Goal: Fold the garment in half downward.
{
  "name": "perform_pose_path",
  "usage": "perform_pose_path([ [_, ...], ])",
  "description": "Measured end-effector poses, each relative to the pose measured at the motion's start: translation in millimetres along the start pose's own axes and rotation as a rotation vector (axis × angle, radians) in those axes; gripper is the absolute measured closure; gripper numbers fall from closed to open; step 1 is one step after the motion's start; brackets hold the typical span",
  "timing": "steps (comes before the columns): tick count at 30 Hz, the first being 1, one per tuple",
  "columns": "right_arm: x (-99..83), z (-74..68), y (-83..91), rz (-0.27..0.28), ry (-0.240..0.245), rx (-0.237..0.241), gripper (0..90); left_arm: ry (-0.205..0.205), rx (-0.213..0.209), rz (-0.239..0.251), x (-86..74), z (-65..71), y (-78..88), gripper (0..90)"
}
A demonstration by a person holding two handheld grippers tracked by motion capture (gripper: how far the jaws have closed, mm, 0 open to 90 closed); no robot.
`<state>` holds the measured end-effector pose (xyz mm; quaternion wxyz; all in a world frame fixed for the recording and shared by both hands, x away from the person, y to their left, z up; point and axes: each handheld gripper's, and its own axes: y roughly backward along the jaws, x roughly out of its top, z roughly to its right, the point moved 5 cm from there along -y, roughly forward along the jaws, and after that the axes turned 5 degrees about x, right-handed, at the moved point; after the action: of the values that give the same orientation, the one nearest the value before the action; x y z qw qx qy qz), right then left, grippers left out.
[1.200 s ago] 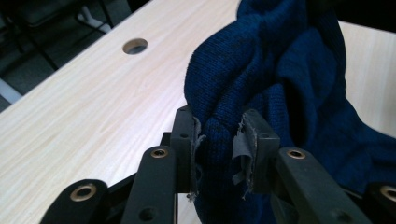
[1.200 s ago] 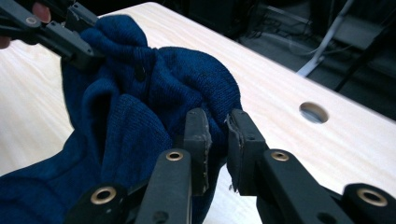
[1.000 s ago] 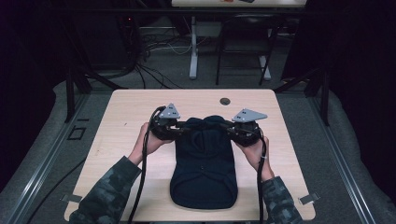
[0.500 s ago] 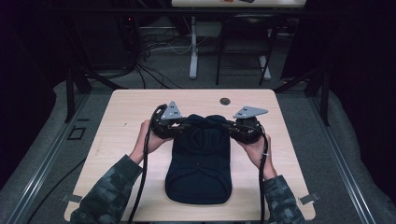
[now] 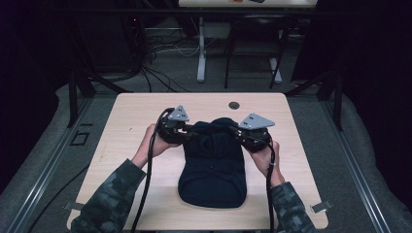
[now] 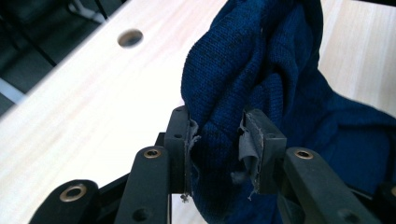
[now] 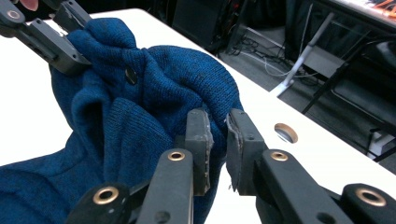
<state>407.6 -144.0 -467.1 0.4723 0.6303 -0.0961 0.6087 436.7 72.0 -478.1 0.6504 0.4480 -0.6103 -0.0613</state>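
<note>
A dark blue knitted garment (image 5: 212,165) lies on the light wooden table (image 5: 126,116), its far end lifted between both grippers. My left gripper (image 5: 187,130) holds the garment's left far corner; in the left gripper view the blue knit (image 6: 261,84) is pinched between the two jaws of the left gripper (image 6: 217,140). My right gripper (image 5: 236,132) holds the right far corner; in the right gripper view the right gripper (image 7: 219,135) has a thin fold of the garment (image 7: 154,93) between its nearly closed jaws. The left gripper (image 7: 63,28) shows there at top left, clamped on the fabric.
A round cable hole (image 5: 234,105) sits near the table's far edge, just beyond the garment. Behind the table are a desk leg (image 5: 201,48), cables on the floor and dark stands. Metal rails (image 5: 43,184) run along both sides of the table.
Both grippers have moved away from the person, toward the table's far edge, dragging the garment with them. Its near end has slid farther from the front edge.
</note>
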Motion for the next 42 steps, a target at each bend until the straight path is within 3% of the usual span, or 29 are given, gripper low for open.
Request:
perform_pose_path([
  [4,-2.1,-1.1,-2.5,-0.009,0.003,0.012,79.2,-0.005,0.009,0.006,-3.2,1.1,-1.5,68.7],
  [10,-5.4,1.0,-2.7,-0.049,-0.049,0.074,74.5,-0.026,0.049,0.034,-0.8,1.7,1.6,71.4],
  [14,-11.2,3.4,-3.1,-0.132,-0.091,0.133,73.6,-0.053,0.075,0.036,1.3,4.4,1.8,71.4],
  [19,-17.6,4.0,-2.9,-0.170,-0.132,0.193,68.0,-0.103,0.115,0.023,2.6,9.6,-0.3,71.4],
  [22,-21.0,3.0,-3.1,-0.194,-0.144,0.215,64.9,-0.105,0.110,0.031,3.7,11.8,-1.0,71.3],
  [27,-26.9,2.8,-0.6,-0.212,-0.134,0.212,74.3,-0.084,0.080,0.030,3.0,14.0,-1.1,70.3],
  [42,-32.5,-5.8,7.1,-0.198,-0.101,0.212,79.9,-0.056,0.050,0.007,-4.5,18.9,-1.1,62.6],
])
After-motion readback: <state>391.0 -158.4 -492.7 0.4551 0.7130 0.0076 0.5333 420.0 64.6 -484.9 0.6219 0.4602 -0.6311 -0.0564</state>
